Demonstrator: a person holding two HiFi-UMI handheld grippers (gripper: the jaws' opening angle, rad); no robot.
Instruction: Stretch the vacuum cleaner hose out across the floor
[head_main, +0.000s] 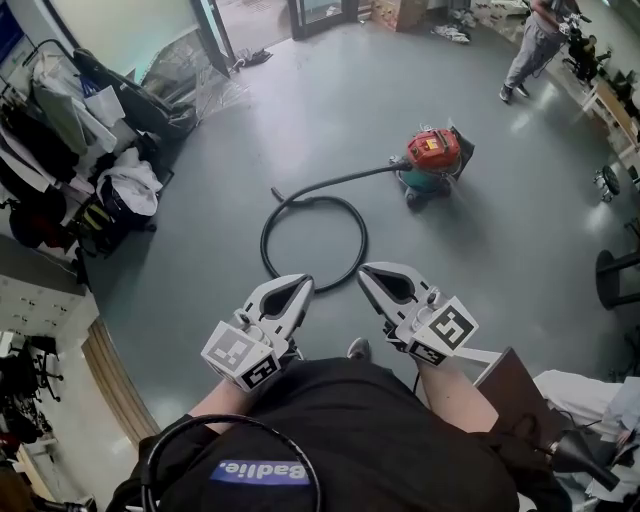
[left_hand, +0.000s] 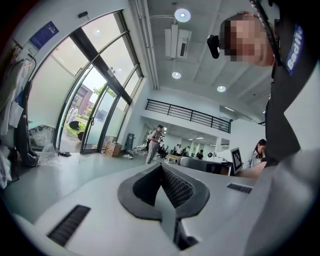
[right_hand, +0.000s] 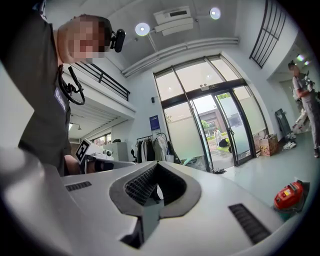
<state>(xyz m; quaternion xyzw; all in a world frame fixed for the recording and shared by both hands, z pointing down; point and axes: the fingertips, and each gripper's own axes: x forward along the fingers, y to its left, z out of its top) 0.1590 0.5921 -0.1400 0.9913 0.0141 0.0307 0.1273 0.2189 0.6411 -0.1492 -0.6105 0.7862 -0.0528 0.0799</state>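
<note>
A red and teal vacuum cleaner (head_main: 433, 160) stands on the grey floor ahead to the right, and shows red (right_hand: 289, 195) at the right gripper view's right edge. Its black hose (head_main: 313, 240) runs left from the body, then curls into one loop on the floor. The hose's free end (head_main: 276, 191) lies just above the loop. My left gripper (head_main: 305, 284) and right gripper (head_main: 364, 271) hang side by side near my body, above the loop's near edge, tips toward each other. Both are shut with nothing between the jaws.
Coats on a rack and bags (head_main: 70, 150) crowd the left wall. Glass doors (head_main: 215, 30) stand at the back left. A person (head_main: 527, 50) stands at the far right by benches (head_main: 615, 110). A stool (head_main: 618, 275) and a dark board (head_main: 515, 385) sit at my right.
</note>
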